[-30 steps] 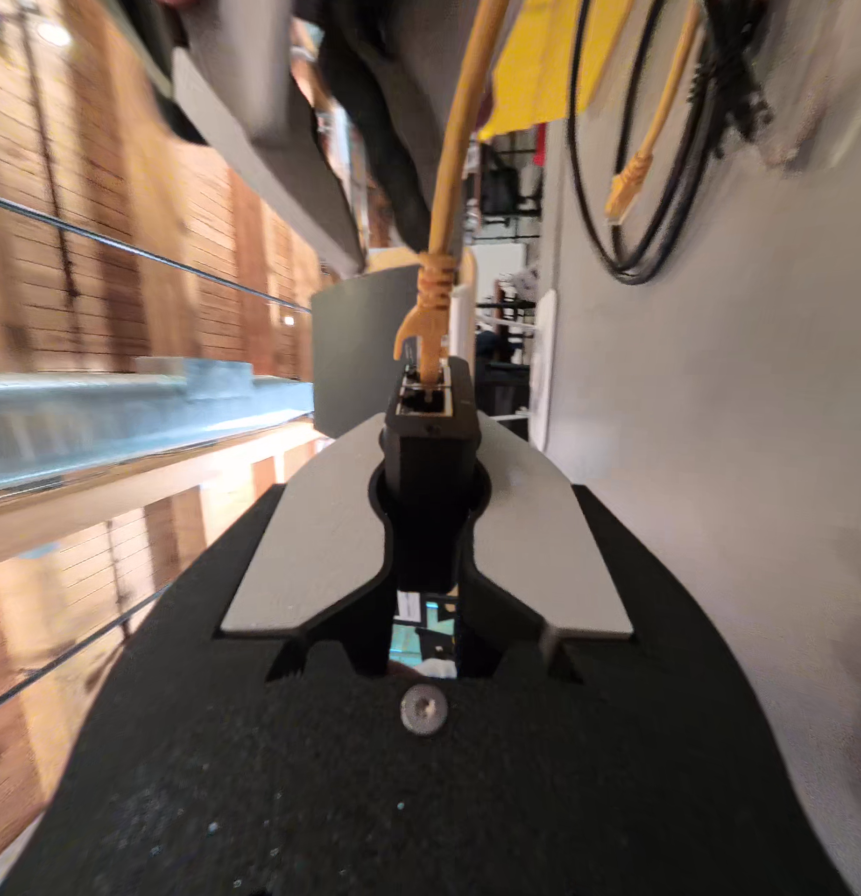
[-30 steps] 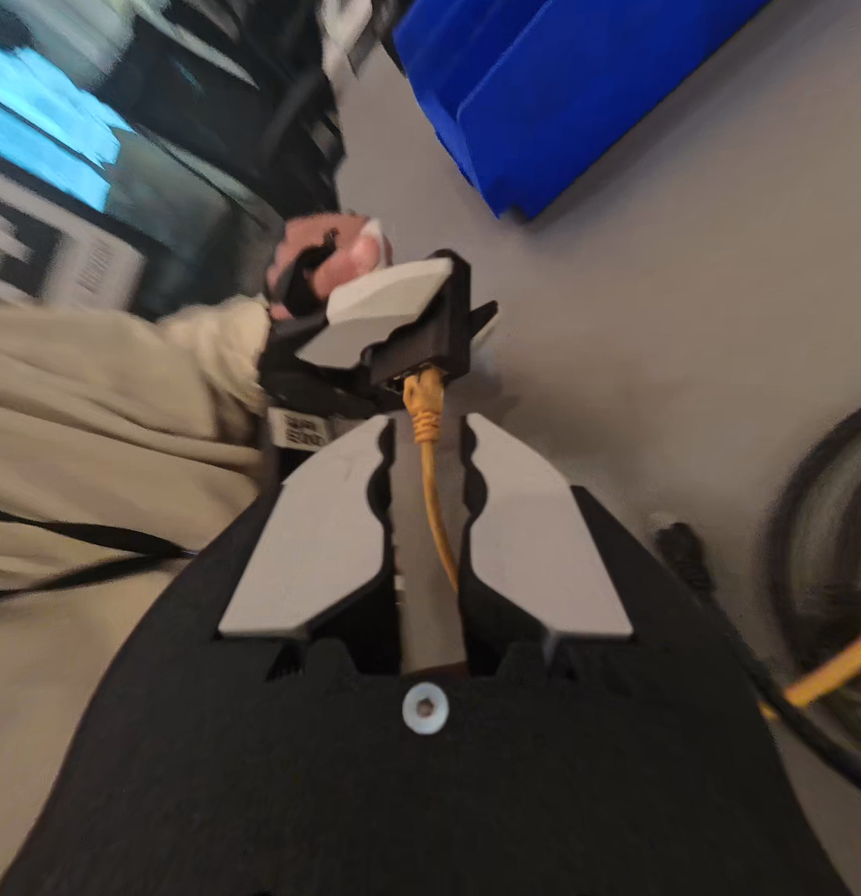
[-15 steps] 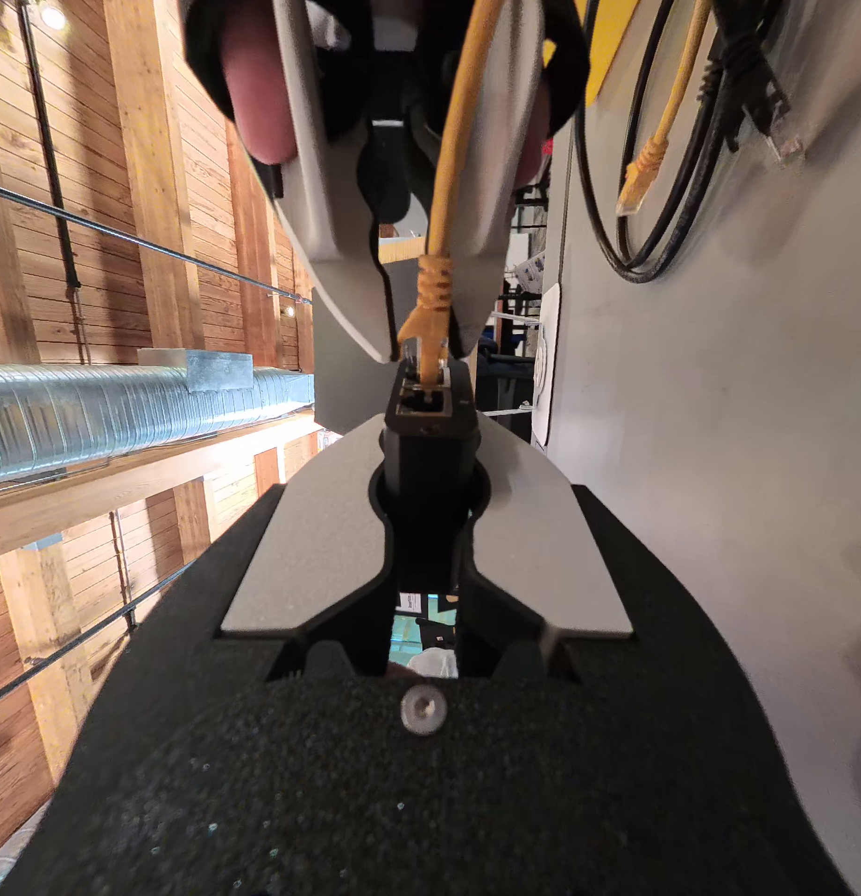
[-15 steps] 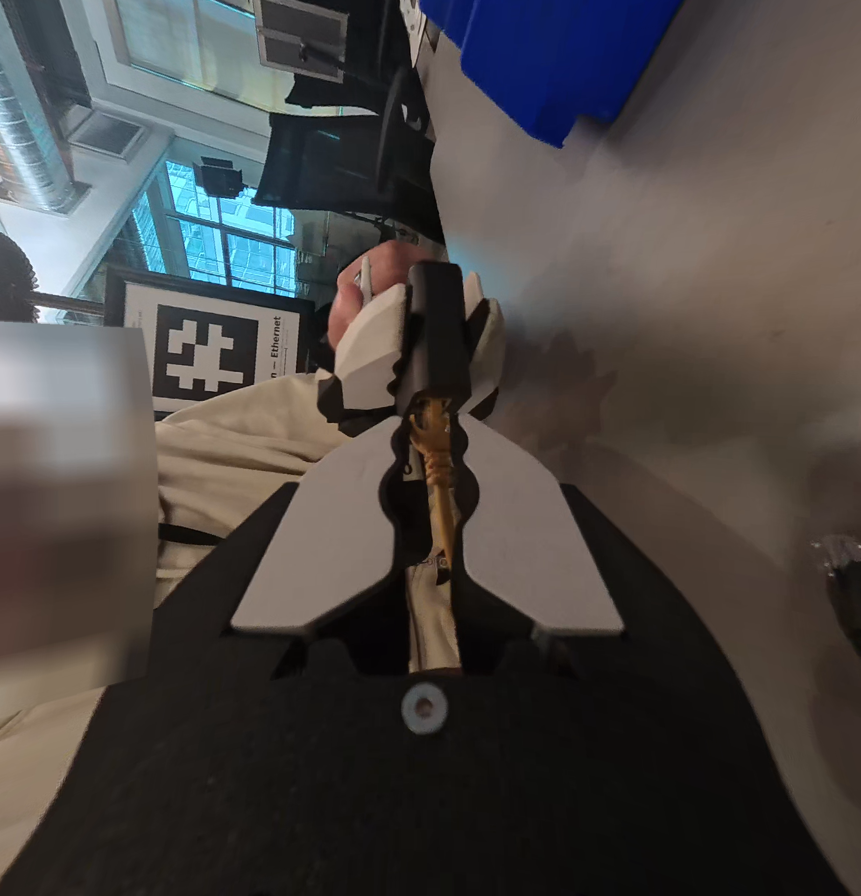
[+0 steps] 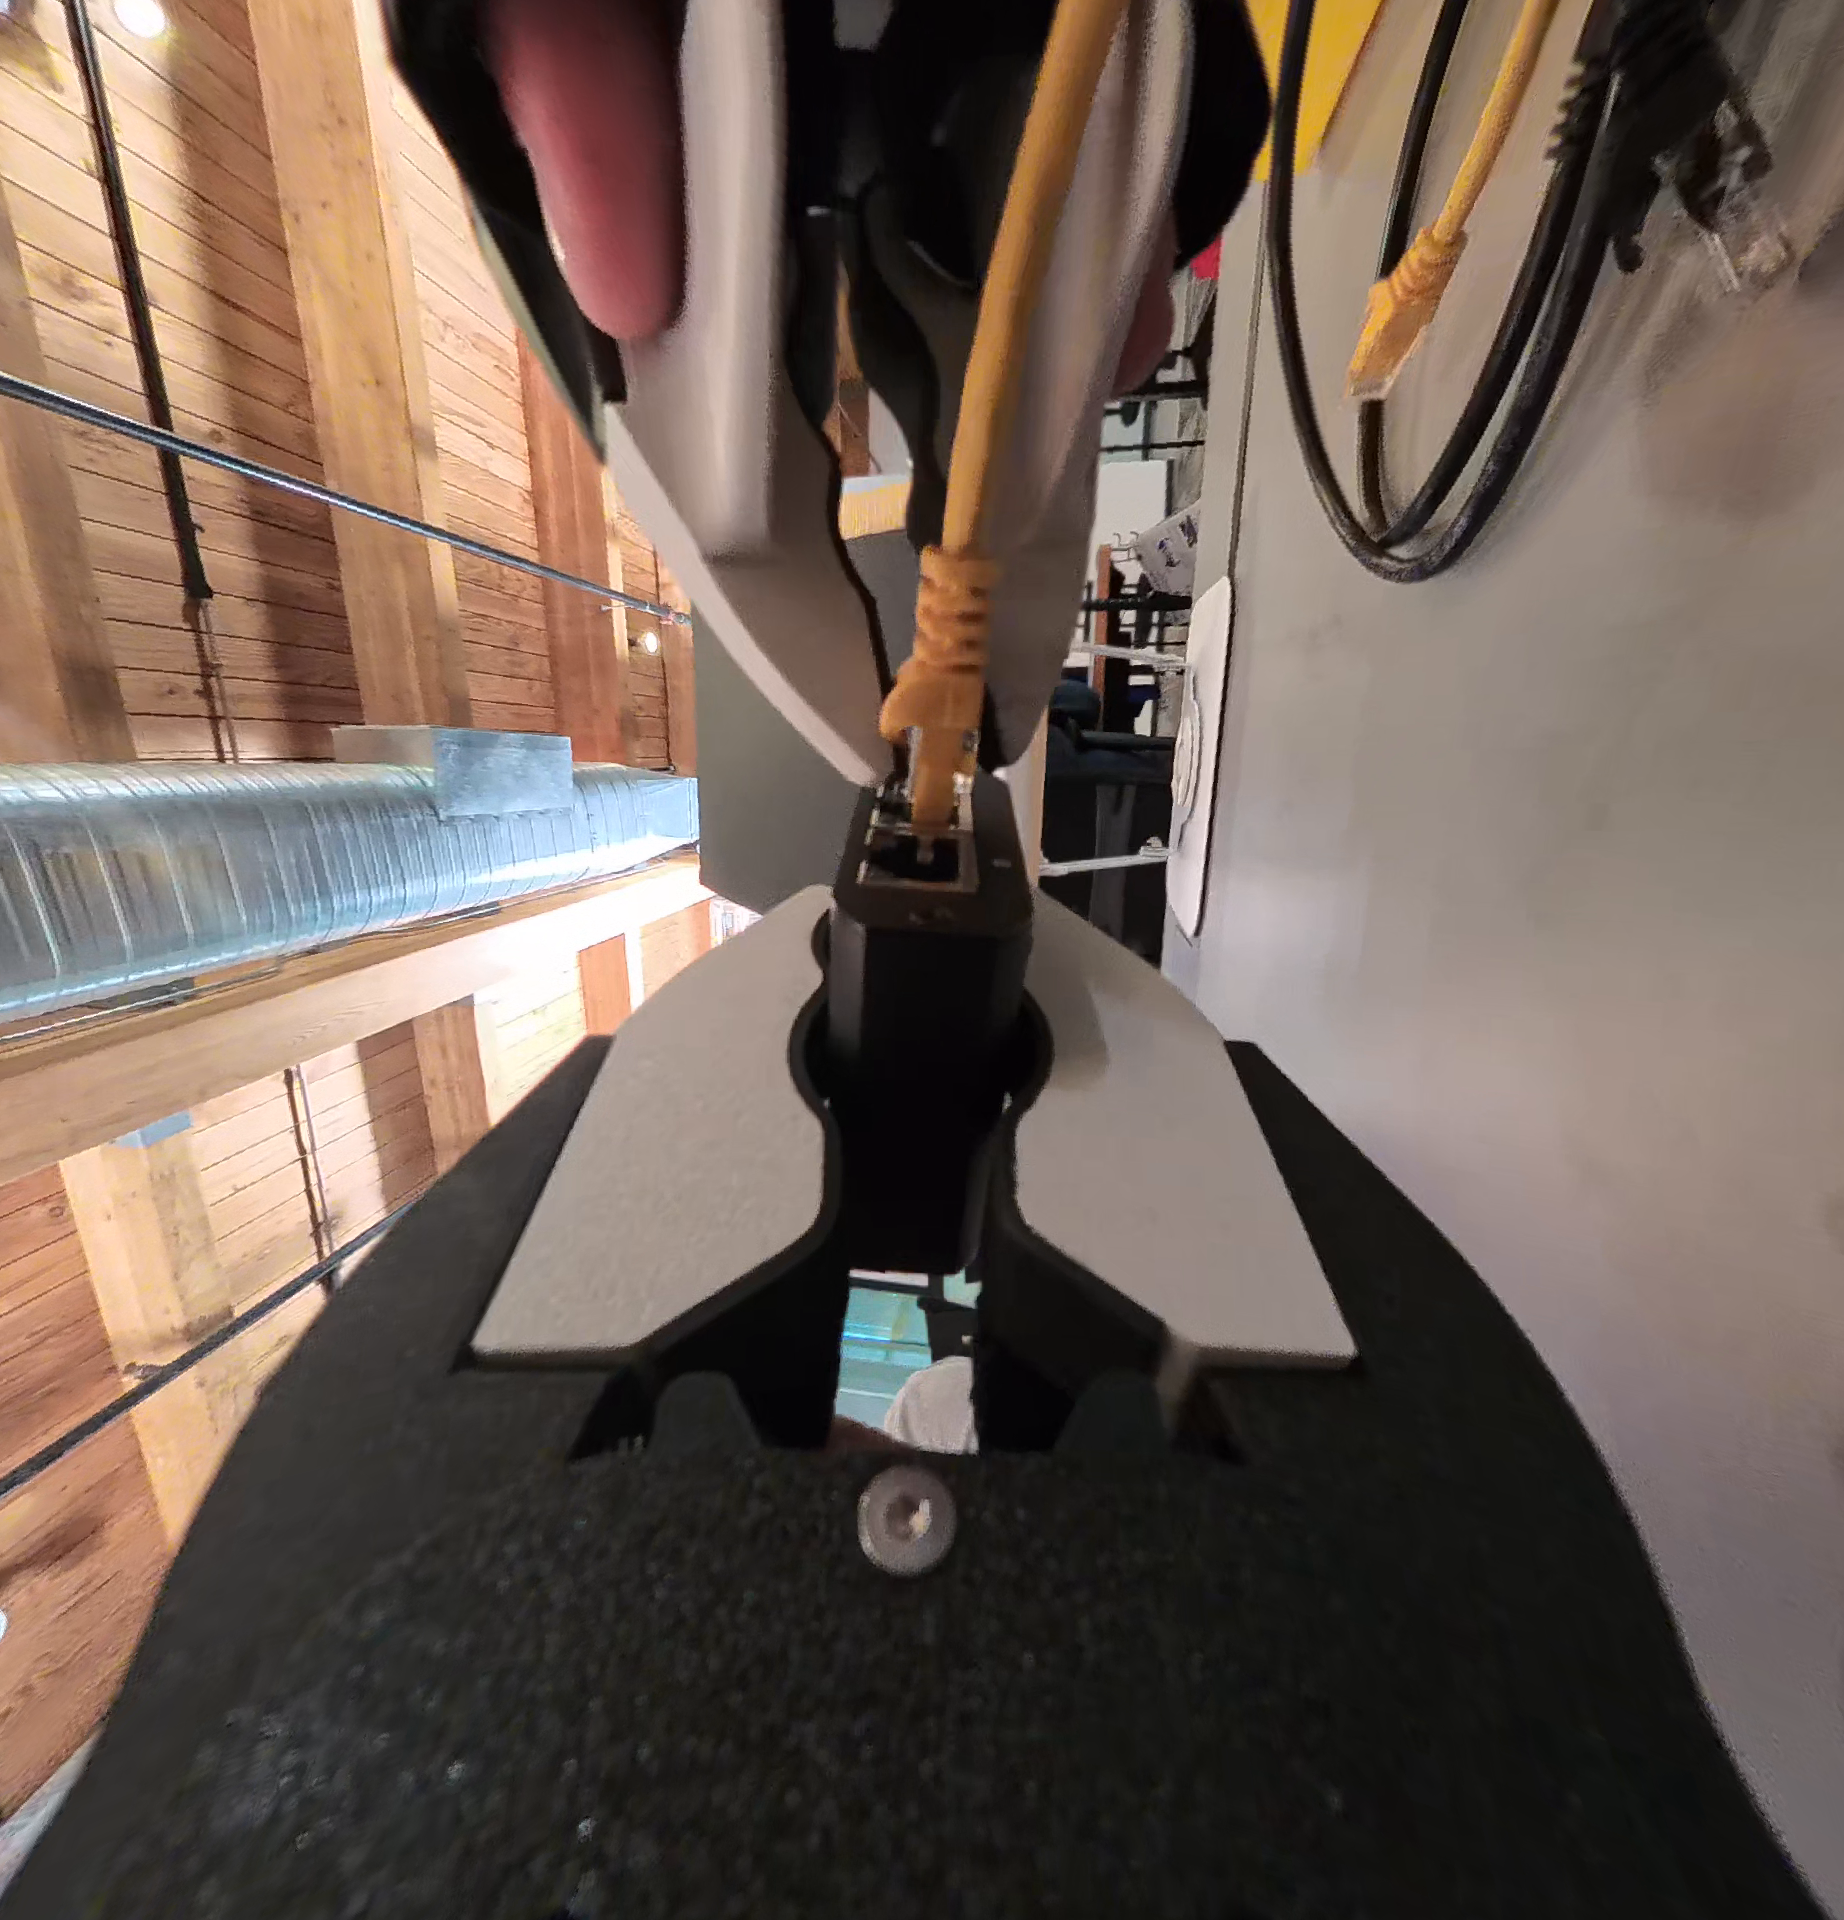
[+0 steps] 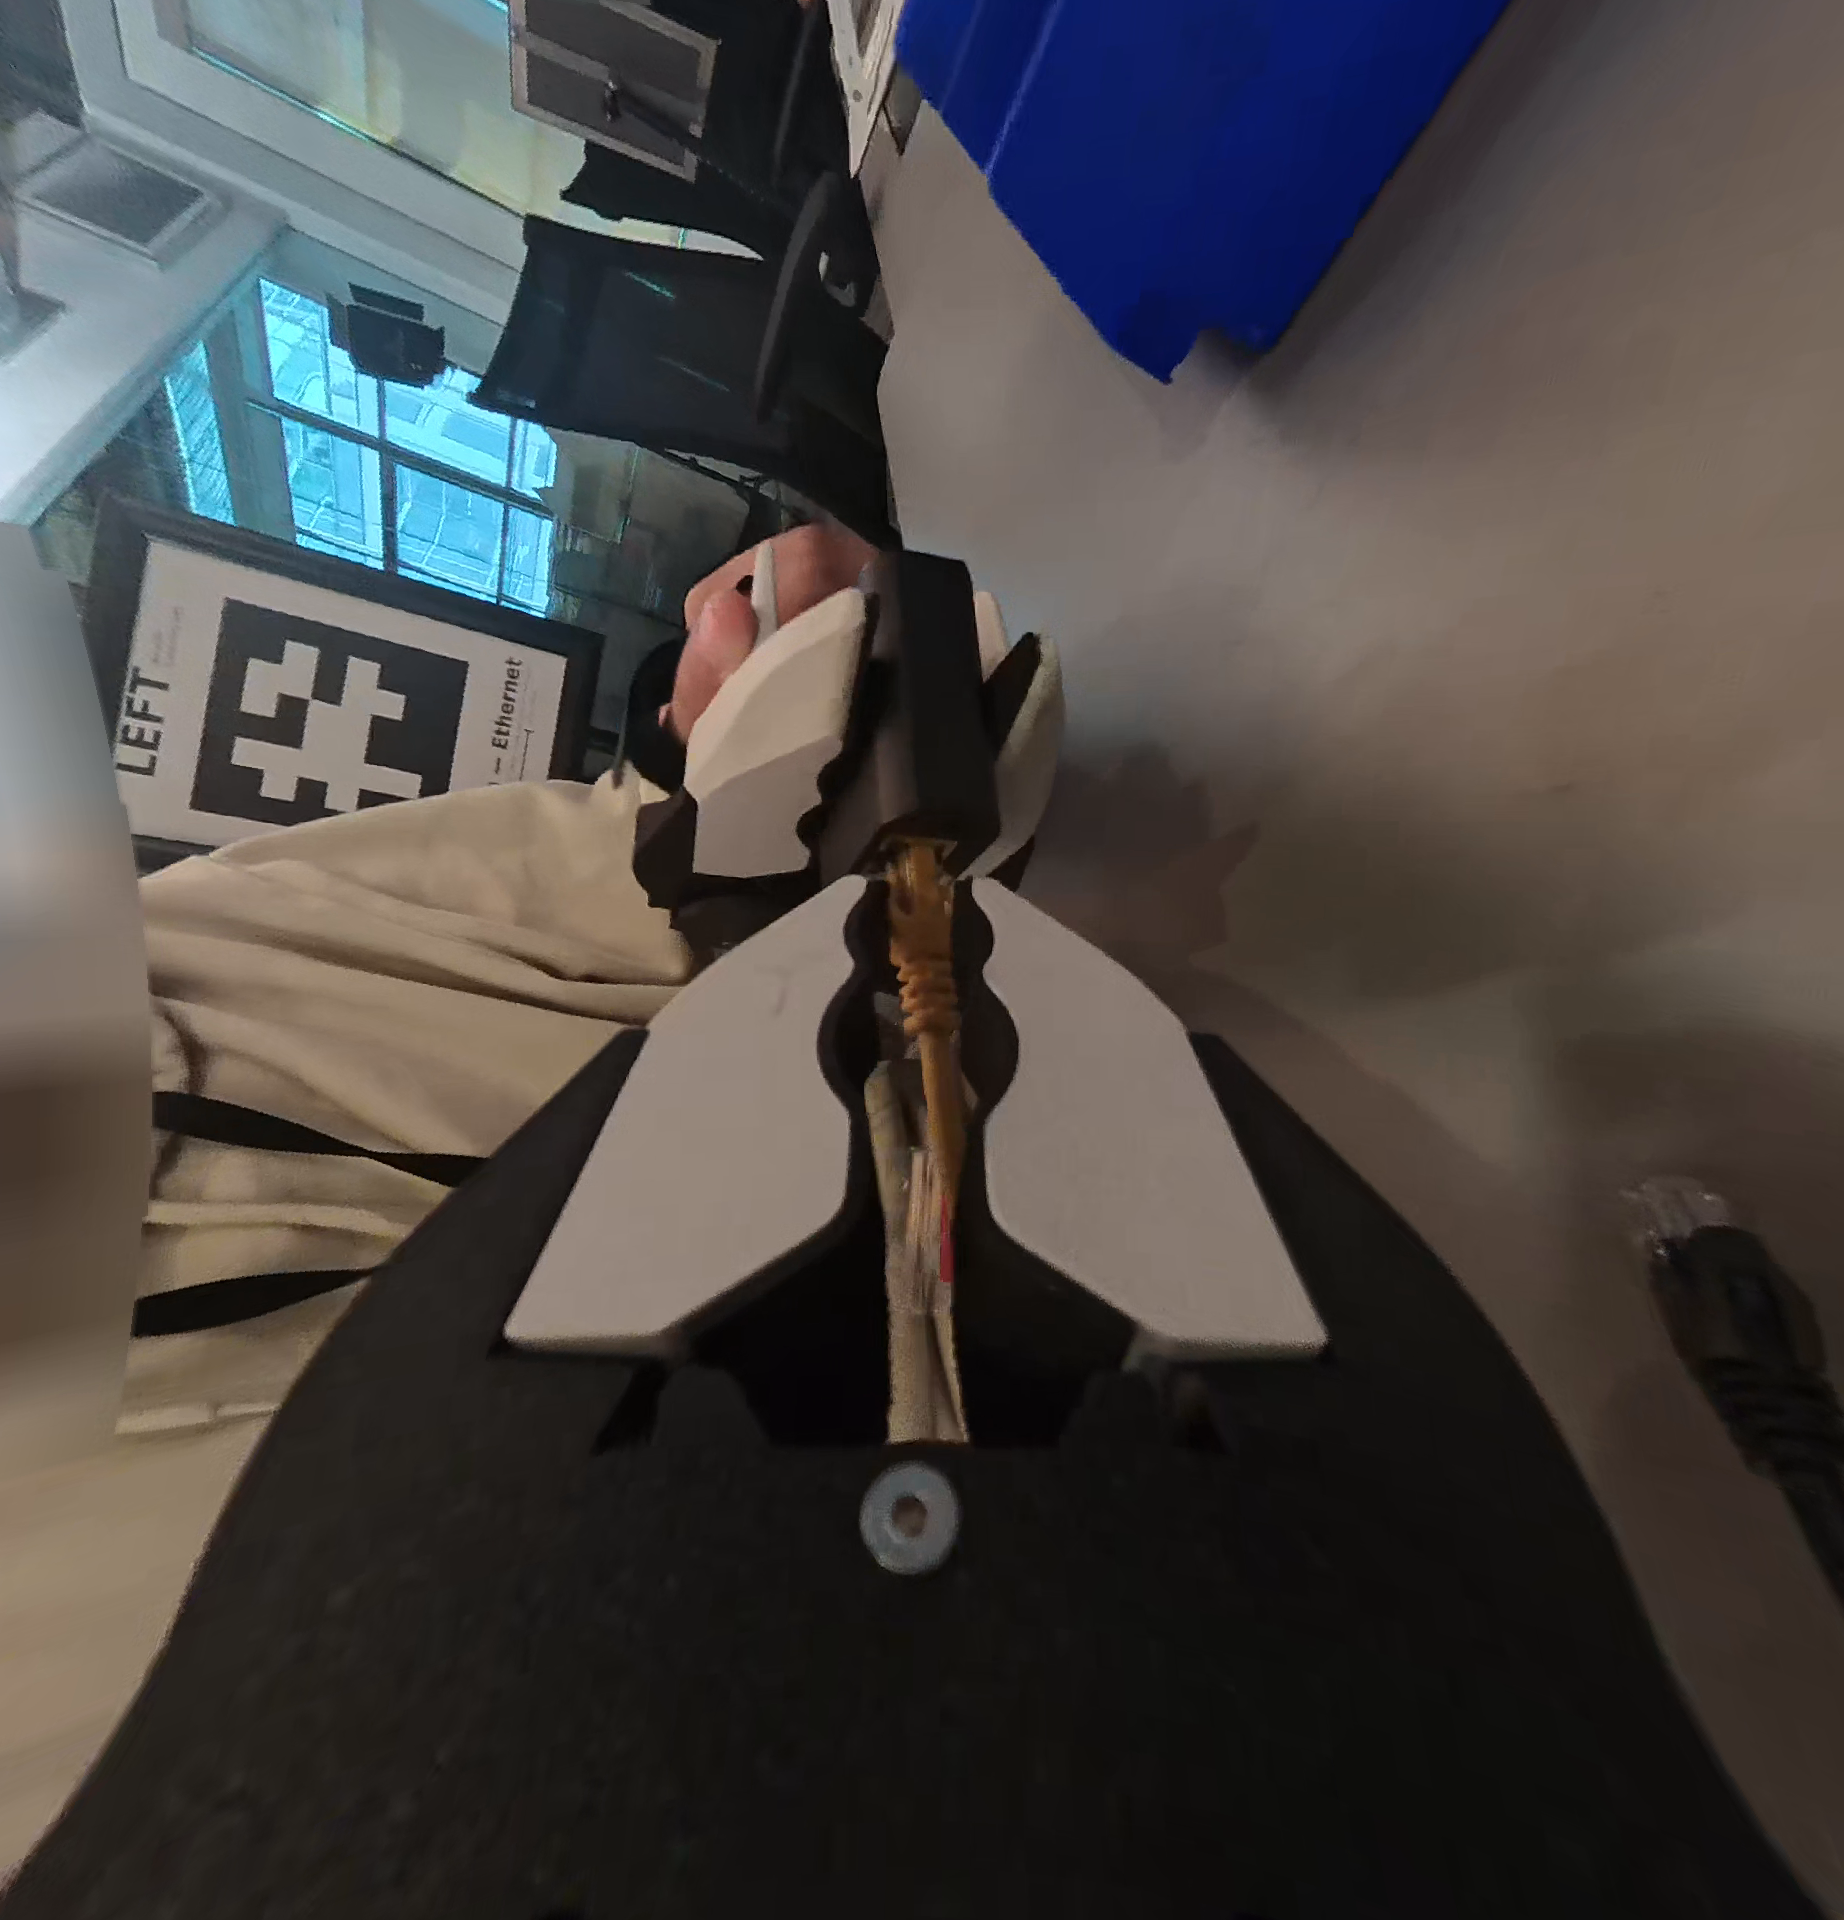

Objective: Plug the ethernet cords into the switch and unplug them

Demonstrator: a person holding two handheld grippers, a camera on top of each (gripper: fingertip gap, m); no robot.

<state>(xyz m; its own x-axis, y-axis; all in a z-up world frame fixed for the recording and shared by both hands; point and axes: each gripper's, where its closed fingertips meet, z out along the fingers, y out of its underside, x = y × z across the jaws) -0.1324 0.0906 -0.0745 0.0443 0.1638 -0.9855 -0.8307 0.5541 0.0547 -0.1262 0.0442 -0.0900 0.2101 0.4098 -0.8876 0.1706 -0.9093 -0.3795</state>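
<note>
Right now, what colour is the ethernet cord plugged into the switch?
Orange-yellow cord in the small black switch; left wrist view shows it best.

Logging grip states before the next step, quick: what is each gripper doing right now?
Left gripper: shut on the small black box-shaped switch.
Right gripper: shut on the orange ethernet cord at its ribbed plug boot, the plug sitting in the switch.

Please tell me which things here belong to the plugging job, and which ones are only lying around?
In use: black switch in left gripper; yellow cord in right gripper.

Idle: spare yellow cord, black cables, black plug, blue bin.
</note>
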